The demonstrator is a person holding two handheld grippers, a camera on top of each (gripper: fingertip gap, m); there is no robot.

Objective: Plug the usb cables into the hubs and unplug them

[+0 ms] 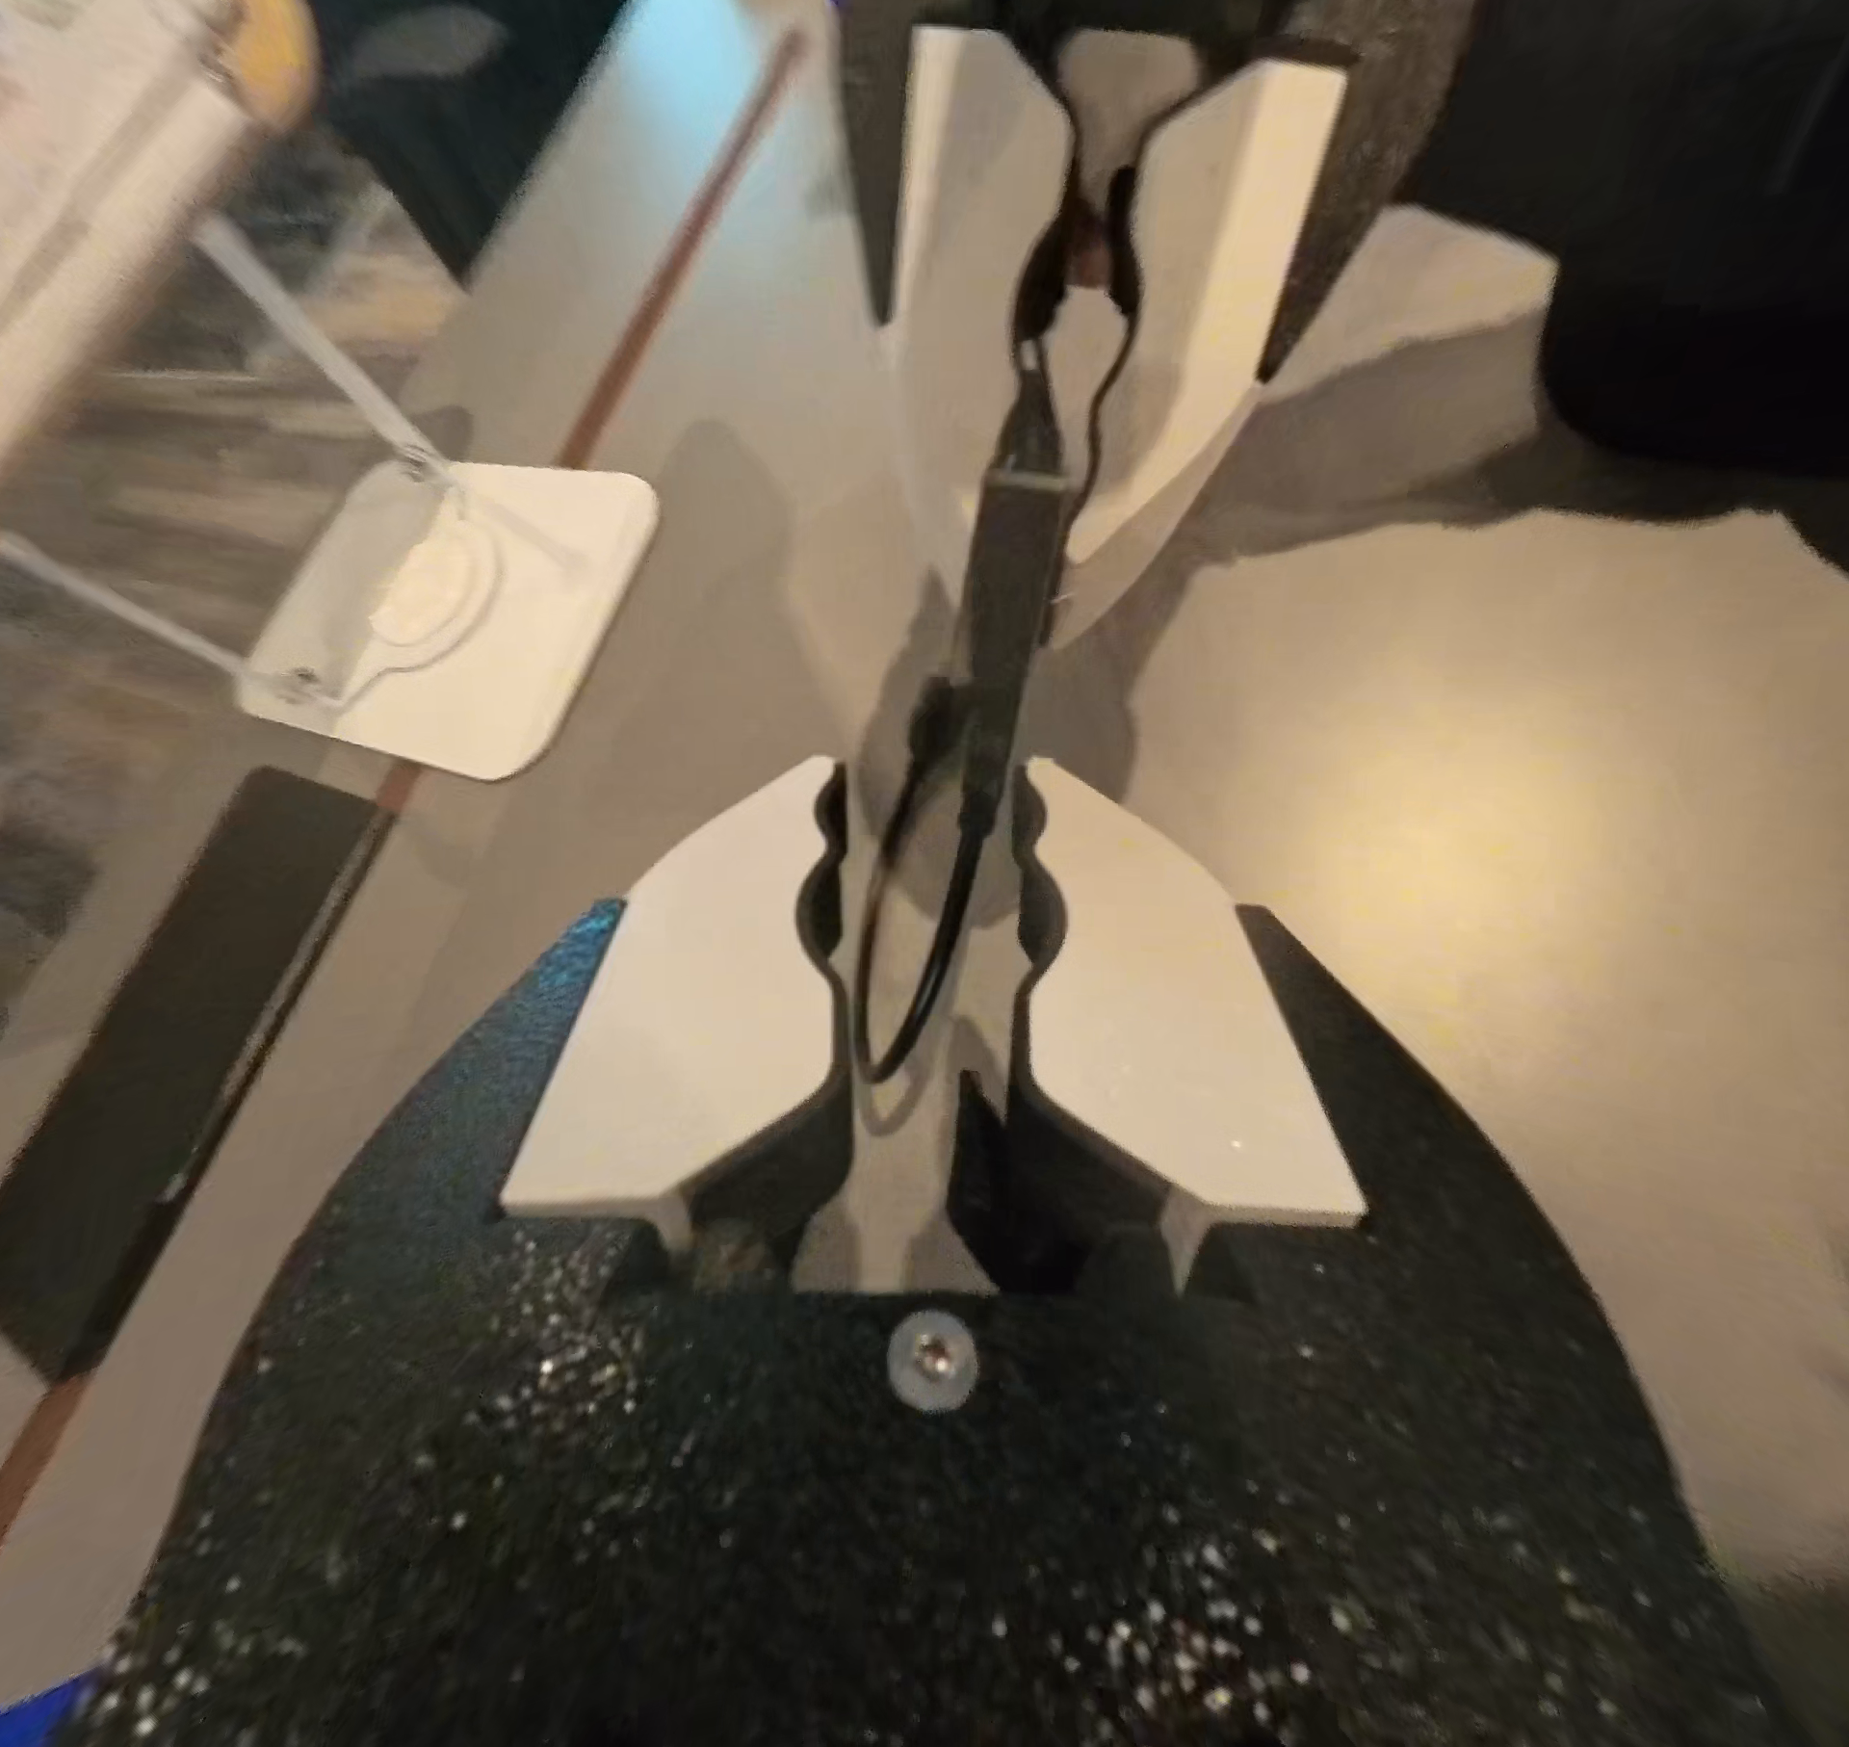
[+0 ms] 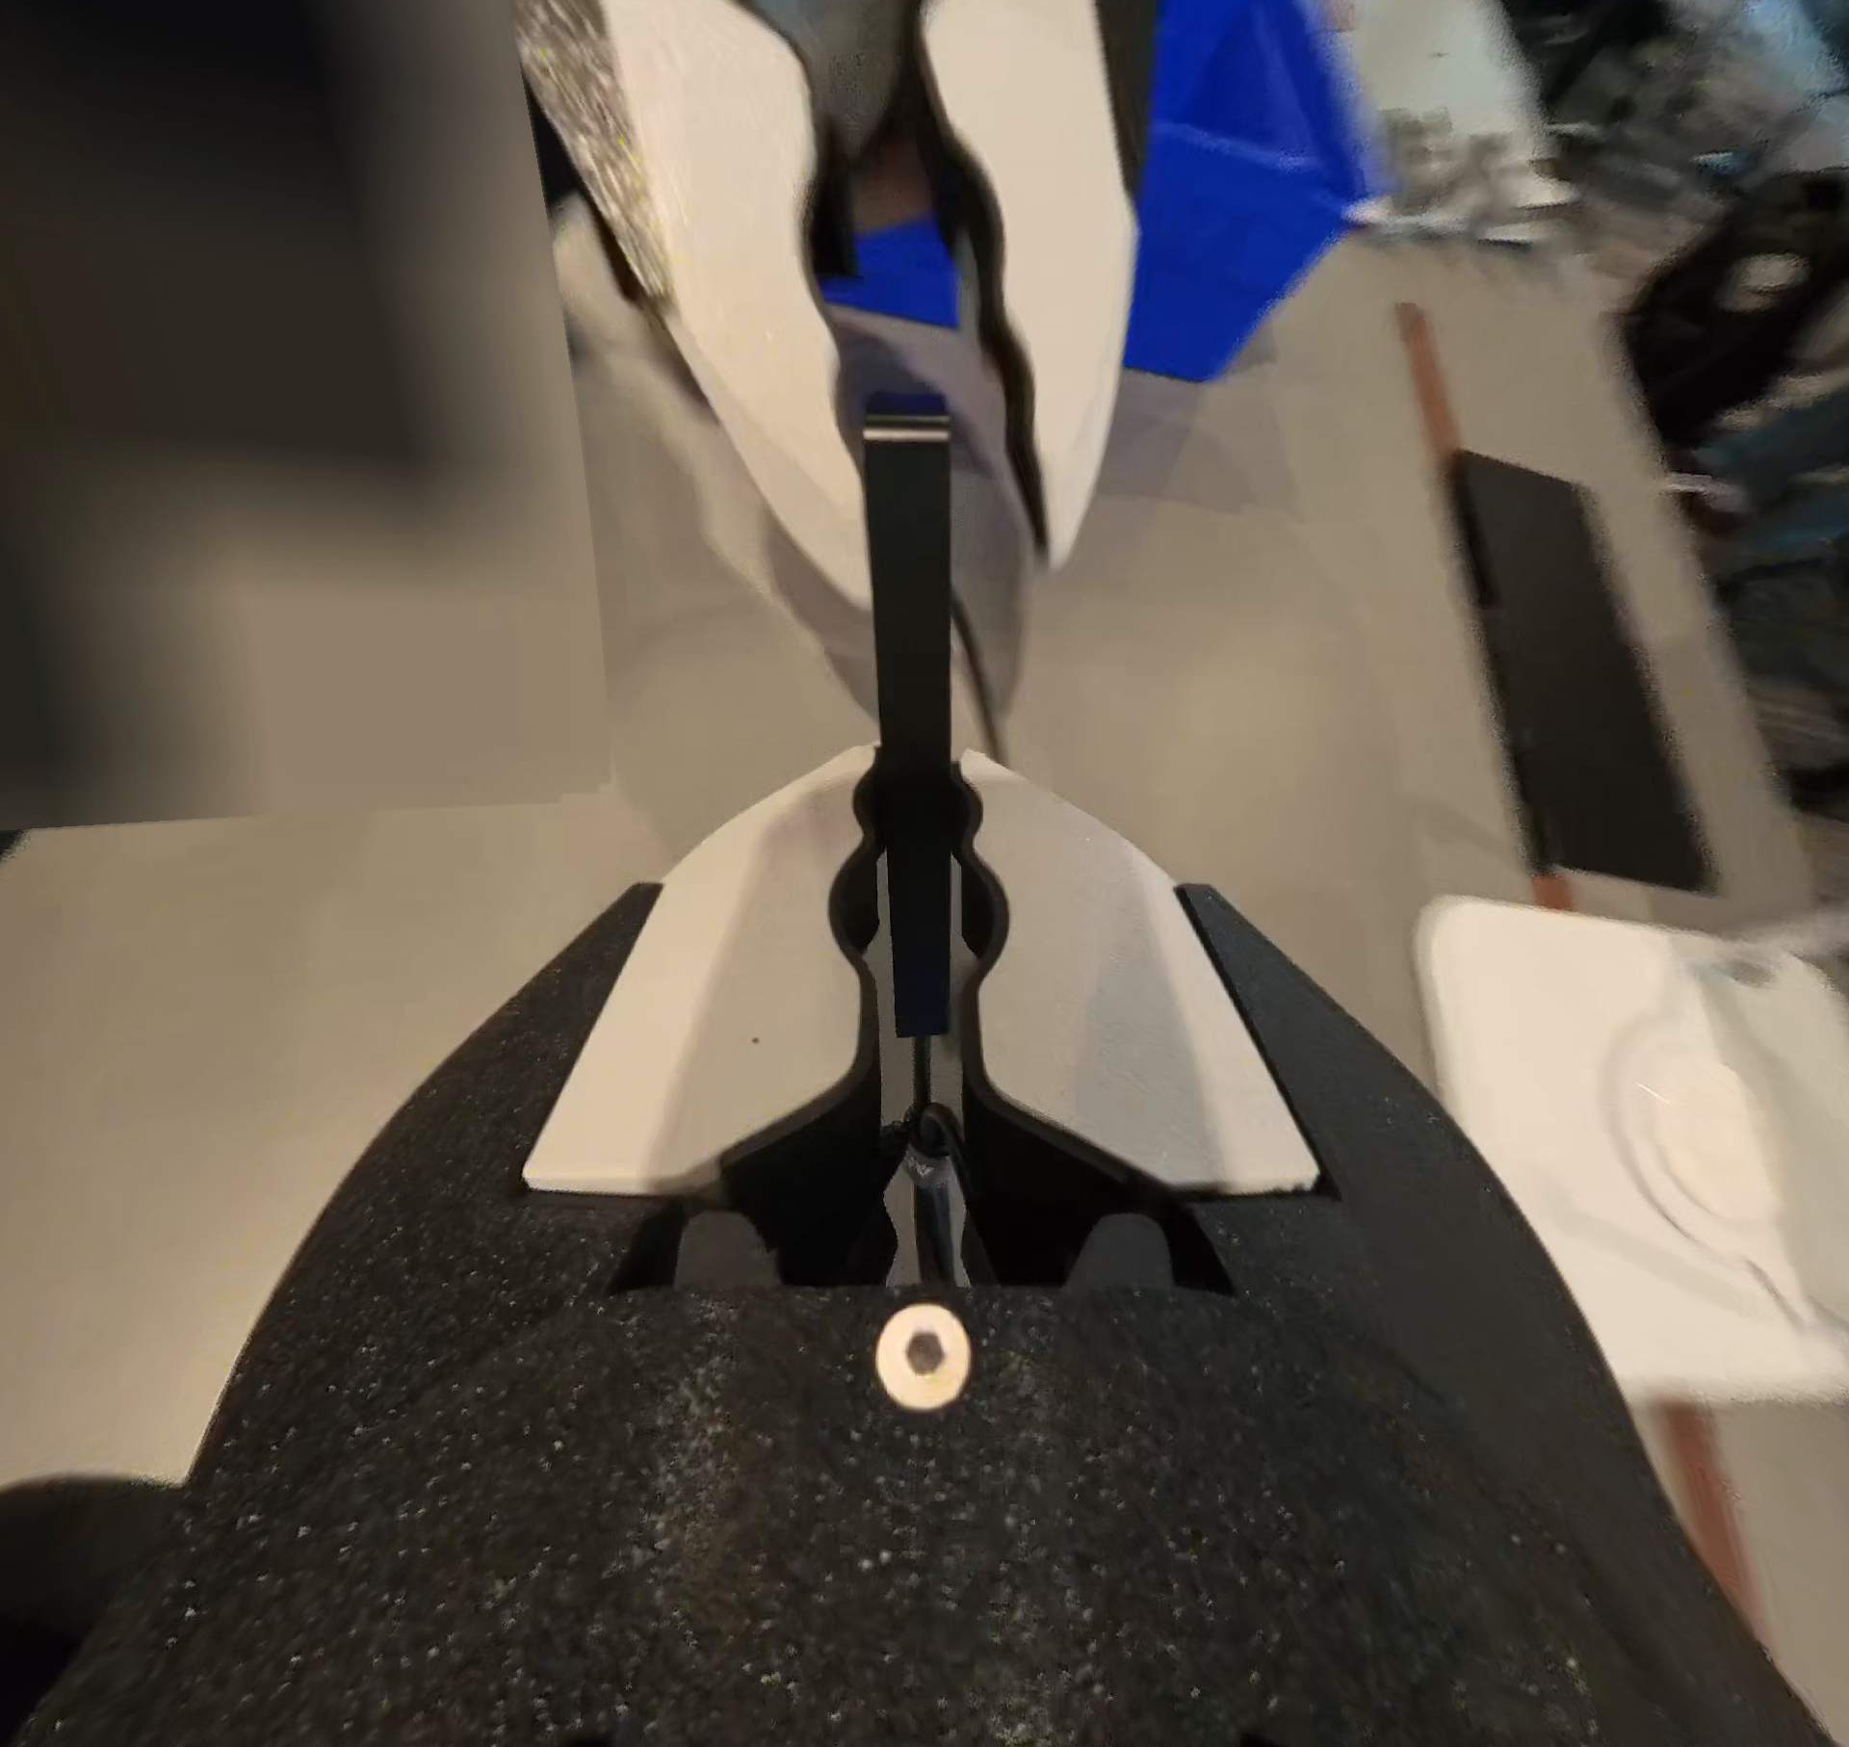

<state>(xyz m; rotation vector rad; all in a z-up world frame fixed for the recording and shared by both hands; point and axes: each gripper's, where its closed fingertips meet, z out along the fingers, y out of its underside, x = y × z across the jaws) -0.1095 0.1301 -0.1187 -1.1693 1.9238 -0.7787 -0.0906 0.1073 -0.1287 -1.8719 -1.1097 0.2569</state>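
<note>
Step in hand: plugging or unplugging at the hub; which of the two cannot be told from these views.

Right gripper (image 2: 922, 758): jaws clamped on the hub (image 2: 908, 648), a slim black bar held on edge and running out toward 12 o'clock. A thin lead trails back from the hub's rear end, deep between the fingers.

Left gripper (image 1: 931, 778): fingers apart, gripping nothing. In the left wrist view the hub (image 1: 1011, 618) comes in from 12 o'clock, and its near end sits between the left fingertips, closer to the 3 o'clock finger. Both grippers are held above the table (image 1: 1401, 798).

Cable (image 1: 905, 979): a black loop hanging in the left gripper's gap. One end meets the hub's near end; the other rises beside the hub at about 11 o'clock. Blur hides whether the plug is seated.

Surroundings: a white plate (image 1: 450, 618) lies on the table at 9 o'clock, well apart from the work.

Next move, as judged: the left gripper must close squarely on the plug, not the slack loop, and then move along the hub's axis while the right gripper resists. Off-axis force risks bending the connector.
</note>
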